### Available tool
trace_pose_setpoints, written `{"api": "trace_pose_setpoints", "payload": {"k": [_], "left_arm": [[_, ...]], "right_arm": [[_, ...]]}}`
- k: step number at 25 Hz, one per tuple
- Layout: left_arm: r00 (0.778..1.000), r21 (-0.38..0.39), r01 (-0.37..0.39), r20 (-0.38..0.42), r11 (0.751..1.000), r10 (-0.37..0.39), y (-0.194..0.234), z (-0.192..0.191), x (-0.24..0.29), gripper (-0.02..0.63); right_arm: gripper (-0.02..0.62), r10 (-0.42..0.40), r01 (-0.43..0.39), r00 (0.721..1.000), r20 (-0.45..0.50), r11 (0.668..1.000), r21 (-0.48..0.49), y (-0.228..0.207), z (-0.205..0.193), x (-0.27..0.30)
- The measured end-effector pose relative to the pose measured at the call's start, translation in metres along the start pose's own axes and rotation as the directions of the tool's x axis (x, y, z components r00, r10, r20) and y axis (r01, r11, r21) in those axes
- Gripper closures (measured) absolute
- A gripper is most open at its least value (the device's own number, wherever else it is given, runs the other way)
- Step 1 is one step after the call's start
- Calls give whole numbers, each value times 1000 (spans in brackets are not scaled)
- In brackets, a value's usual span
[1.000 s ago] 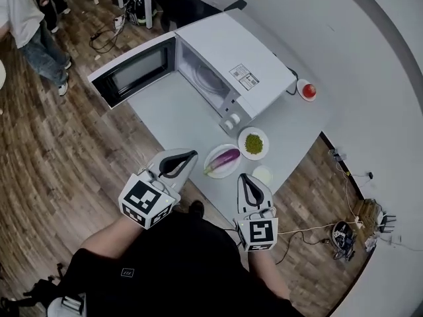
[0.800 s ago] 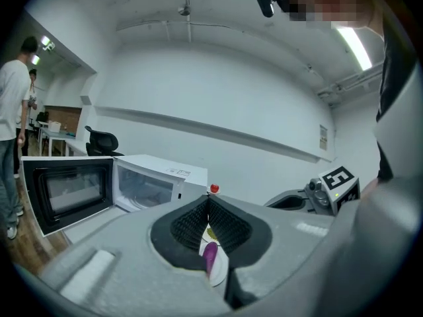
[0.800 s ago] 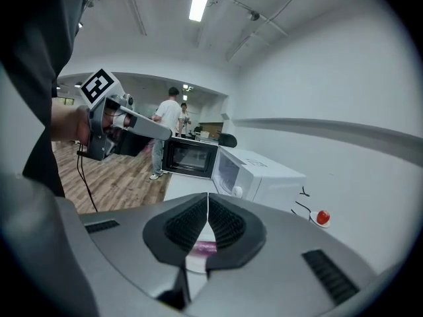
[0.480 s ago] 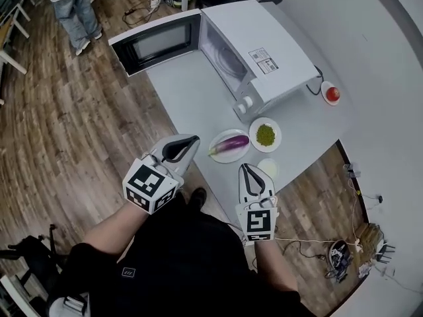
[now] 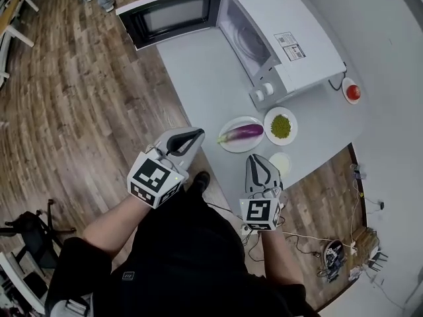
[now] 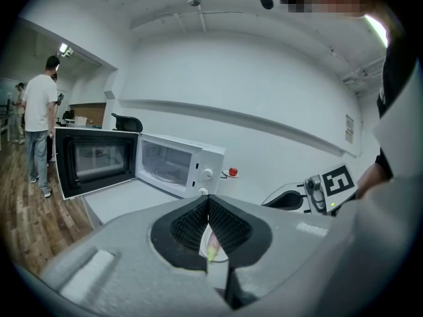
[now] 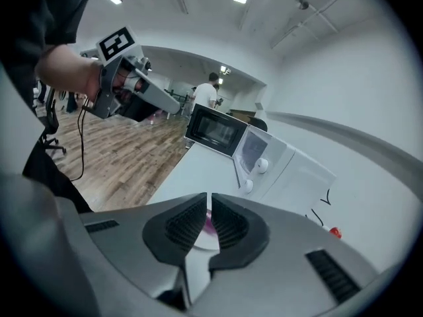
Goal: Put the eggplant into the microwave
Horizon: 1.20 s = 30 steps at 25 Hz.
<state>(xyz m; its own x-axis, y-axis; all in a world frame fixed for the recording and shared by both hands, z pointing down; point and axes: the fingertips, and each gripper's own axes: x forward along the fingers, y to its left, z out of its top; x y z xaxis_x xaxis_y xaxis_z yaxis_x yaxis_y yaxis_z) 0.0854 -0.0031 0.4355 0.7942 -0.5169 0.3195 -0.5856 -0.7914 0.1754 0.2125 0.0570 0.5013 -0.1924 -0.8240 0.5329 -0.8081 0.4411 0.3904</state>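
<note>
Shifted since half a second ago: the head view has swung, so the desk (image 5: 198, 78) and microwave (image 5: 291, 35) now sit higher and further right in frame. Both tongs keep their station near the desk's front edge, short of the plates. The standing person (image 6: 41, 107) has nearly left the top of the head view.

Containers and contents:
- Microwave: door (image 5: 173, 12) swung fully open to its left. The cavity is open to the bare desk, and a glass turntable (image 5: 250, 38) shows inside with nothing on it.
- White plate (image 5: 229, 142): holds the eggplant (image 5: 243, 132), purple, lying on its side with its green stem end toward the left tongs. It sits near the front edge of the desk, well apart from the microwave mouth.
- Second plate (image 5: 281, 125): holds green peas, just beside the eggplant plate; whether the rims touch cannot be told.
- Small white dish (image 5: 280, 162): at the desk edge; contents cannot be made out.
- Small saucer (image 5: 352, 92): holds a red round item, beside the microwave at its far side.

Tongs:
- Left tongs (image 5: 198, 133): jaws drawn together on nothing, pointing at the eggplant's stem end.
- Right tongs (image 5: 254, 158): jaws down to a thin slit, holding nothing, just beside the small white dish.

Surroundings: wooden floor (image 5: 79, 98), with cables (image 5: 310, 236) below the desk. Only bare desk lies between the eggplant plate and the open cavity.
</note>
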Motion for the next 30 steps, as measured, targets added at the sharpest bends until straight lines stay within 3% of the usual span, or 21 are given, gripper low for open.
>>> {"api": "trace_pose_setpoints", "payload": {"k": [11, 30], "left_arm": [[1000, -24, -12, -17, 1000, 12, 15, -42, 22, 598], [989, -47, 12, -146, 999, -19, 8, -97, 44, 598]], "right_arm": [[575, 42, -65, 995, -95, 963, -260, 28, -40, 36], [538, 49, -117, 986, -160, 885, -450, 45, -87, 71]]}}
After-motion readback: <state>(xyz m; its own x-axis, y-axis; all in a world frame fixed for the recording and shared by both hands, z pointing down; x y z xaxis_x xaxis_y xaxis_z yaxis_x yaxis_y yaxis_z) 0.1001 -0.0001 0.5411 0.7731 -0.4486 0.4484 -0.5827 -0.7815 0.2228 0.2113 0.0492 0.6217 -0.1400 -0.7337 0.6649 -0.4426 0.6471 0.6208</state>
